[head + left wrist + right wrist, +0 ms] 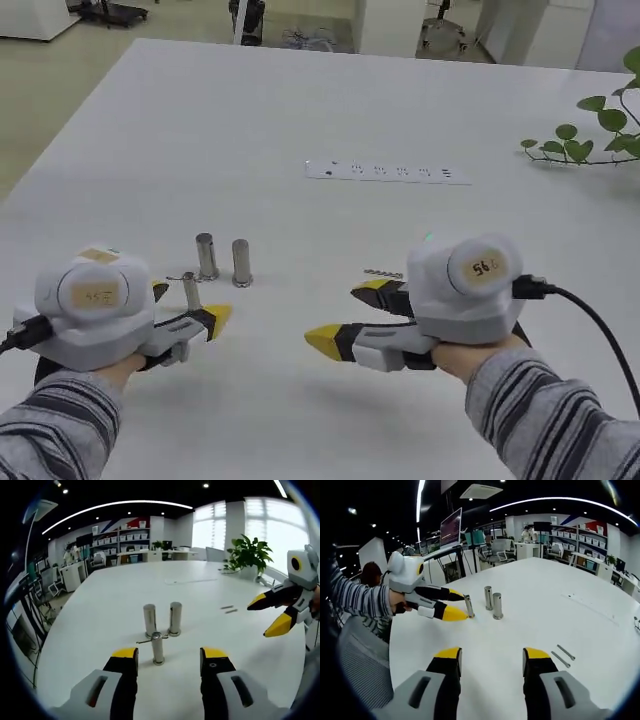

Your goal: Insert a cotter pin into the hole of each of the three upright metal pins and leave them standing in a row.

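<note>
Three upright metal pins stand on the white table: two side by side point(206, 256) point(241, 262) and a shorter one point(192, 291) nearer me. A thin cotter pin point(145, 641) lies at the near pin point(157, 648), level with its upper part; I cannot tell if it passes through. My left gripper point(189, 303) point(169, 653) is open, with the near pin just ahead of its jaws. My right gripper point(342, 315) point(491, 653) is open and empty, to the right. Two loose cotter pins point(383, 273) point(562, 655) lie beyond it.
A white power strip point(388, 171) lies flat further back on the table. A green plant point(600, 130) reaches in at the far right edge. Bare tabletop point(300, 120) spreads behind the pins.
</note>
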`<act>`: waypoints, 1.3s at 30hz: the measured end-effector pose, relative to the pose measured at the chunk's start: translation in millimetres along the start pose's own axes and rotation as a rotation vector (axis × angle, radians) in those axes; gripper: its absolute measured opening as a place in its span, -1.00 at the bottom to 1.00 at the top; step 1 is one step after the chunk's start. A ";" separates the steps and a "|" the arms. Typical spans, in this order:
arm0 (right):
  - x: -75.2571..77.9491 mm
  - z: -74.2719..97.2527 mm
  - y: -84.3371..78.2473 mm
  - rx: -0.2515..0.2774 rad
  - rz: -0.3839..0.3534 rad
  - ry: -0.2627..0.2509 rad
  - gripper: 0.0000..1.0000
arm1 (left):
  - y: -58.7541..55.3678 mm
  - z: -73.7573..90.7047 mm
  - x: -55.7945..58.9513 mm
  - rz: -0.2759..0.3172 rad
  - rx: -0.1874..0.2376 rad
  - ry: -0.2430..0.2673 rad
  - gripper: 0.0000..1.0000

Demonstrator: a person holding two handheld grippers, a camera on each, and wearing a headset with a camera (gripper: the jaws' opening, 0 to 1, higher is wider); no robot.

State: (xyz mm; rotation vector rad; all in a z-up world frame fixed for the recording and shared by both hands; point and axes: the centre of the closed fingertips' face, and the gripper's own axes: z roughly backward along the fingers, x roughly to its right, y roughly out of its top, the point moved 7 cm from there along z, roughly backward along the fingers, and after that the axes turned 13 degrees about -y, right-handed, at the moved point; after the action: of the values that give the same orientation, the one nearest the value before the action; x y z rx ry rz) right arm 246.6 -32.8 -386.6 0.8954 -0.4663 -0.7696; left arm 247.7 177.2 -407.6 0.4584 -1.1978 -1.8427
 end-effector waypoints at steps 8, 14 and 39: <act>-2.0 -20.1 24.2 0.039 0.018 0.013 -0.17 | -2.3 14.2 7.3 0.005 0.020 -0.006 0.21; -3.8 -38.4 36.9 0.057 -0.002 0.026 -0.23 | -1.0 23.4 13.2 -0.034 0.029 -0.006 0.40; -13.2 -134.5 47.2 0.009 0.016 0.056 -0.49 | -5.2 42.9 20.1 -0.066 0.063 -0.030 0.87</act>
State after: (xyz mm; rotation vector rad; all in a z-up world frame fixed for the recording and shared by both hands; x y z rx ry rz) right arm 344.4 65.3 -422.8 0.9181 -0.4270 -0.7268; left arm 204.5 185.2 -389.0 0.5128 -1.2775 -1.8778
